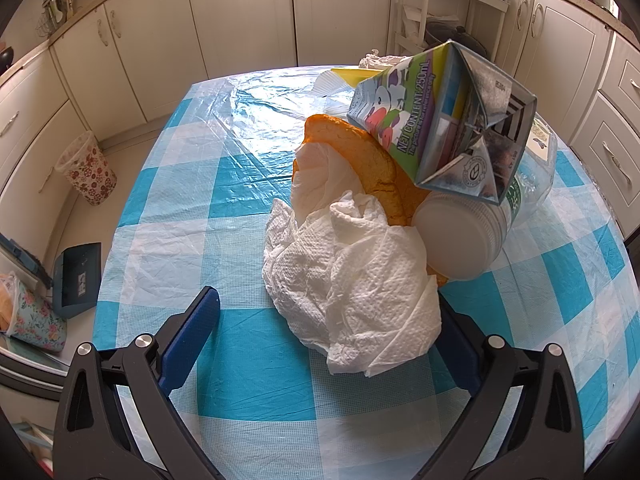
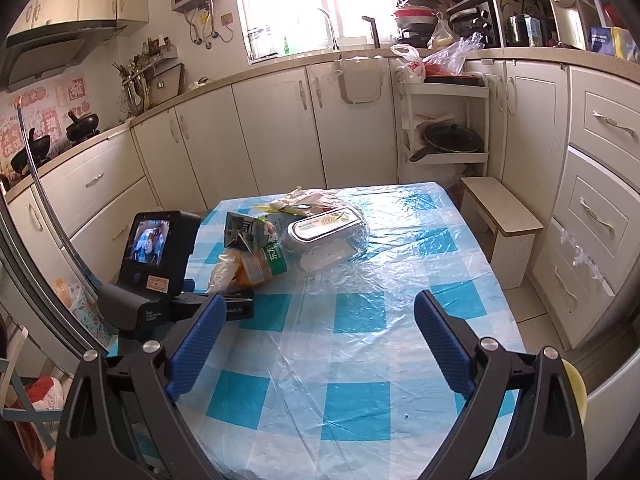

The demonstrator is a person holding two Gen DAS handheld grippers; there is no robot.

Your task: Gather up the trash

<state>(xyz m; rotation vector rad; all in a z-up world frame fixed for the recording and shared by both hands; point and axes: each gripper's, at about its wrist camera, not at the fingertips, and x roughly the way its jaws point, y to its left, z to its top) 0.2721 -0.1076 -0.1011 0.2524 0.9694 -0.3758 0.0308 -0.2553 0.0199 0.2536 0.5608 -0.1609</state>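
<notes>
left claw [image 1: 320,320] wide around crumpled paper towel [image 1: 352,280] | right claw [image 2: 320,344] wide, empty, over checkered surface [image 2: 360,360] | orange peel [image 1: 360,160], white-capped bottle [image 1: 480,224] behind towel | milk carton [image 1: 440,120] atop pile

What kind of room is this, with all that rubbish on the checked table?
Most likely a home kitchen. Cream cabinets run under a long counter, a sink tap stands by the window, and black woks sit on the stove. The trash pile, milk carton included, lies on the table.
</notes>
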